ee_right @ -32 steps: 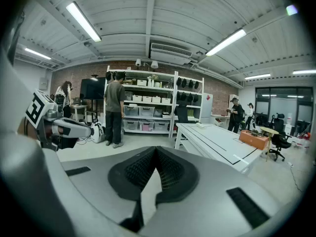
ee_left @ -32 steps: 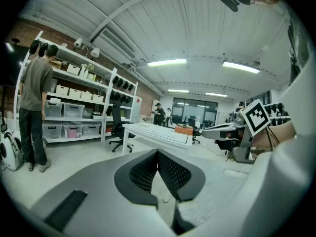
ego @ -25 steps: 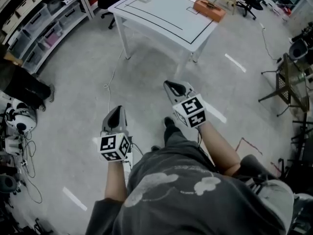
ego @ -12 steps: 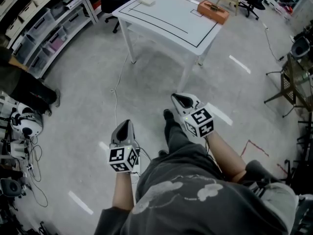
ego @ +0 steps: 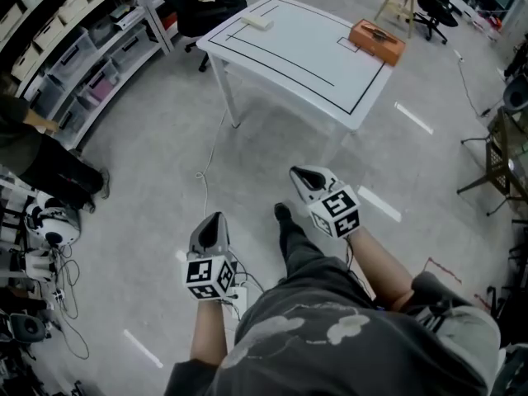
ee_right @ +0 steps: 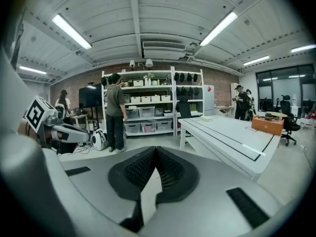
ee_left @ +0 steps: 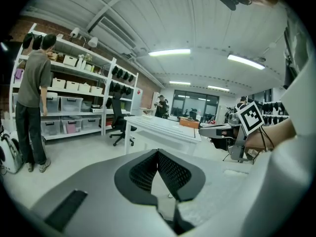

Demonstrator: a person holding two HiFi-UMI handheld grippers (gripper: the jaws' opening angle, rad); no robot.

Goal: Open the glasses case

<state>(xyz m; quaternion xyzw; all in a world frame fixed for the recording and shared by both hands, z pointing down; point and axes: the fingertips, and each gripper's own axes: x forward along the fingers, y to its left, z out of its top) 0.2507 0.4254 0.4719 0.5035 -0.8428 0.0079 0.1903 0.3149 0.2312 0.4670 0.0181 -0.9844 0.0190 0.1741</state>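
step: get to desk [ego: 289, 52]; far off | left gripper [ego: 213, 221], right gripper [ego: 299, 174]: jaws together; empty | next: go close; check orange box [ego: 376, 41] at far right corner, pale thing [ego: 258, 23] near far left corner

The left gripper [ee_left: 158, 152] has its dark ribbed fingers [ee_left: 174, 174] pressed together at the tips, with nothing between them. Beyond them stands a white desk [ee_left: 163, 128] carrying an orange box [ee_left: 189, 123]. At left, a person [ee_left: 32, 98] faces the shelves [ee_left: 74, 110], near an office chair [ee_left: 118, 125]. The right gripper [ee_left: 207, 130] shows at right.
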